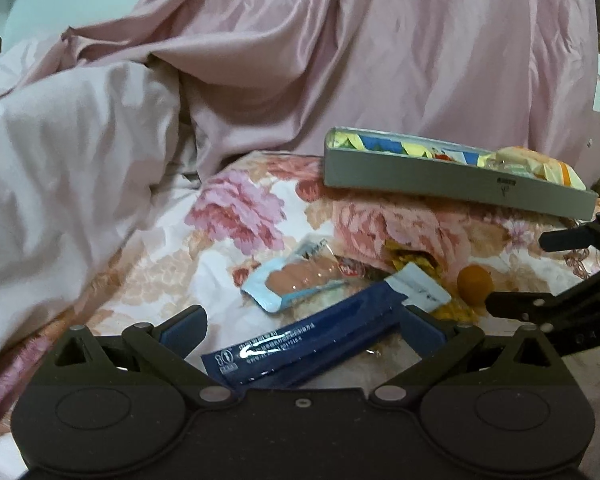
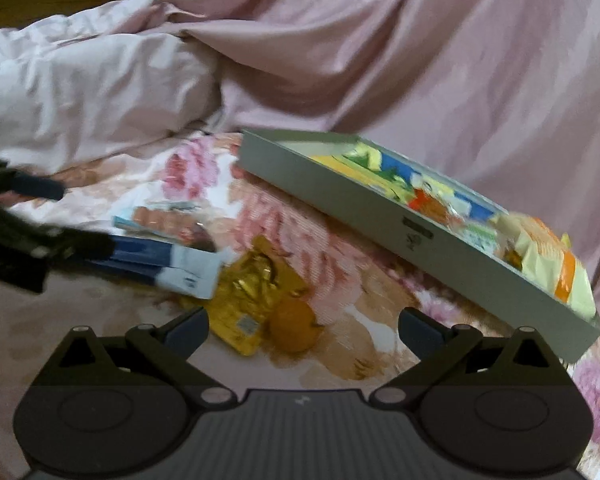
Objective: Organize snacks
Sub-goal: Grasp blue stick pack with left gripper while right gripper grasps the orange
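Observation:
A dark blue snack packet (image 1: 300,340) with a white end lies on the floral sheet between the spread fingers of my left gripper (image 1: 304,324), which is open; its right finger is at the packet's edge. Just beyond lie a clear sausage pack (image 1: 300,280), a crumpled gold wrapper (image 1: 412,258) and a small orange round snack (image 1: 475,282). My right gripper (image 2: 304,328) is open, with the orange snack (image 2: 294,326) and the gold wrapper (image 2: 248,292) just ahead between its fingers. A grey tray (image 2: 340,200) holding several colourful packets sits tilted at the right.
A floral bedsheet (image 1: 240,216) covers the surface. A pink duvet (image 1: 380,60) piles up behind the tray and a white quilt (image 1: 60,152) bulges at the left. A yellow-orange bag (image 2: 548,256) overhangs the tray's near end. The left gripper (image 2: 80,218) shows at the left edge.

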Demonstrator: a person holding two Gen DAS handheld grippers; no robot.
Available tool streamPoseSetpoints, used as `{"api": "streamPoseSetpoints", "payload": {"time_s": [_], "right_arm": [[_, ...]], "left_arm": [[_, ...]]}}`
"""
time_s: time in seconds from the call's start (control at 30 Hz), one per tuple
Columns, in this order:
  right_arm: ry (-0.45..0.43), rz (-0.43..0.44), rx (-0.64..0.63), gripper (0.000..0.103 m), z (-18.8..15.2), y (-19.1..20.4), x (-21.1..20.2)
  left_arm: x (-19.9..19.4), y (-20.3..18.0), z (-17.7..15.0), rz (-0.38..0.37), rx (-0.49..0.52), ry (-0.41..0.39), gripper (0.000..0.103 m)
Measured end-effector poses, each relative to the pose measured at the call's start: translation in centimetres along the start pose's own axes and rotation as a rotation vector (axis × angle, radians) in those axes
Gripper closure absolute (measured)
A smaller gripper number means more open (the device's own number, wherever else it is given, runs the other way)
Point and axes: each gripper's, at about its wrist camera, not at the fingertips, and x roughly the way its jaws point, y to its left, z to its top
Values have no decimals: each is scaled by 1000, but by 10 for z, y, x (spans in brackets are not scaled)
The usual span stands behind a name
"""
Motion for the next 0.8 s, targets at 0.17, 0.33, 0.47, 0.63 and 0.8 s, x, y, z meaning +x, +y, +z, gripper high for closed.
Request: {"api": "streamPoseSetpoints", "payload": {"time_s": [0.17, 0.33, 0.47, 0.63, 0.8], "right_arm": [[39, 18, 62, 0, -5, -10, 19], [40, 32, 77, 1, -5, -10, 33], [46, 53, 80, 2, -5, -8, 40], [58, 102, 122, 11, -4, -11, 47], [62, 140, 197, 18, -4, -21, 47]], "left_arm": [[10, 0, 2, -26, 4, 9, 1], [22, 3, 3, -59, -18, 48, 1], [30, 7, 3, -87, -42, 84, 1], [33, 7, 1, -124, -46, 120, 1], [31, 4, 1, -222, -61, 192, 1]]}}
